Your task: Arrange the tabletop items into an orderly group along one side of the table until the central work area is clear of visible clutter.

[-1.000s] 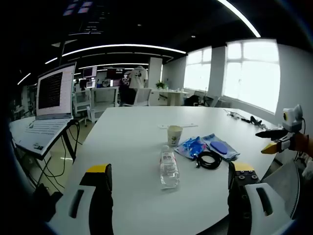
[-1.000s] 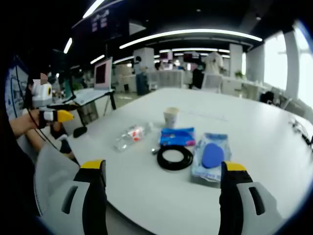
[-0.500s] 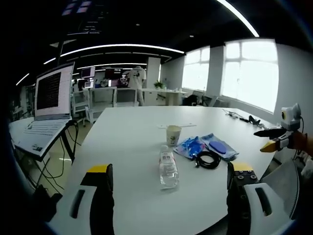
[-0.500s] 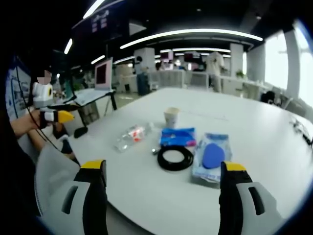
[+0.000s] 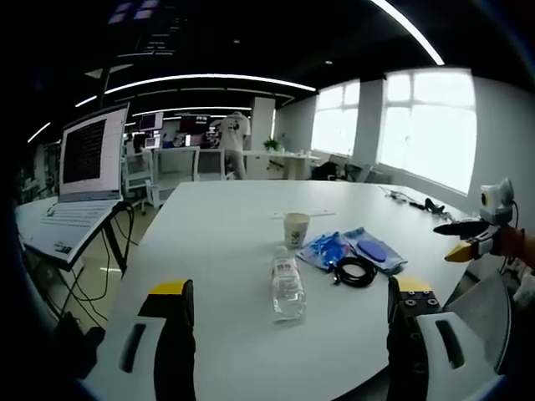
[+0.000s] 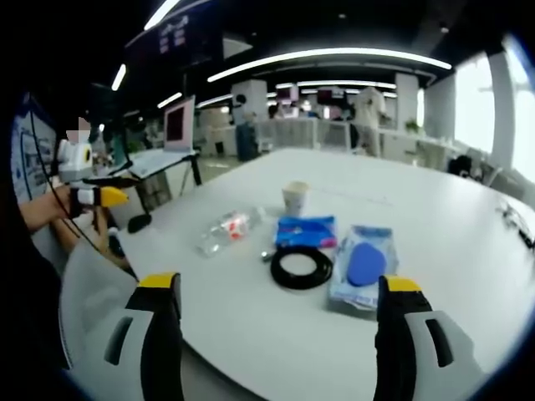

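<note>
Both grippers' fingers apart, empty; water bottle (image 5: 288, 286), black cable coil (image 6: 302, 268) lie well ahead of fingertips.

A clear plastic water bottle (image 5: 288, 287) lies on its side on the white table (image 5: 217, 251). At its 12 o'clock in the left gripper view stands an upright paper cup (image 5: 296, 230). At the bottle's 2 o'clock lies a crumpled blue packet (image 5: 328, 249), with a black coiled cable (image 5: 356, 271) touching its near edge. Just beyond, at 3 o'clock of the packet, a clear pouch holding a blue oval pad (image 5: 375, 251) lies flat.
</note>
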The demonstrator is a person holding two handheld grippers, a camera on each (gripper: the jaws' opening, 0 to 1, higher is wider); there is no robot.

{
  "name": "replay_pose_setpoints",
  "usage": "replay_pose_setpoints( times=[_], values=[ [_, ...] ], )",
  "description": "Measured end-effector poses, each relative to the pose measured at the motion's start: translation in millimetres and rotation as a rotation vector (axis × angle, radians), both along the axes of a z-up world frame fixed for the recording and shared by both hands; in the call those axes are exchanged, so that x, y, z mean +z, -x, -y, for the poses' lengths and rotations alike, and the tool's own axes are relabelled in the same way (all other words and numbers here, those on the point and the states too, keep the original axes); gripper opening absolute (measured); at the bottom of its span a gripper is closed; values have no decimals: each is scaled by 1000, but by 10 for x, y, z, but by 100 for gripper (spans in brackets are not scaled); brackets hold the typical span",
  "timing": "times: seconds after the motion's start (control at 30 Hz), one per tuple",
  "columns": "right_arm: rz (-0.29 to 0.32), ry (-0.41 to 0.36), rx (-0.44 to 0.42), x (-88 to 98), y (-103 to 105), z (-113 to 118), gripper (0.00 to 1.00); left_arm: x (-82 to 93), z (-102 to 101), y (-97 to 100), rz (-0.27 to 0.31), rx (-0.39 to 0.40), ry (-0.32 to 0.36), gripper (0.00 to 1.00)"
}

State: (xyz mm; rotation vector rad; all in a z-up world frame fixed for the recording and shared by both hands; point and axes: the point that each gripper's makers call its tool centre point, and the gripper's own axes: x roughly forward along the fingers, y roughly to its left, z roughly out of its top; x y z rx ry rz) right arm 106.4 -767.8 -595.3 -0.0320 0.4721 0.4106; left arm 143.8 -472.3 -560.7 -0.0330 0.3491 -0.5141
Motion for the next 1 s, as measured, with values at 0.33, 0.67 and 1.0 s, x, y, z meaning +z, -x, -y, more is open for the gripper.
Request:
replay_pose_setpoints(
  times=[0.33, 0.67, 1.0],
  values=[
    [-1, 5, -10, -1, -2, 19, 97, -82, -41, -58, -6, -5, -2, 97],
    [-7, 5, -3, 4, -24, -2, 96, -69, -9, -99, 5, -12, 14, 93],
    [-24, -2, 6, -33, -74, -16, 96, -187, 94, -206, -35, -42, 3, 92]
  ],
)
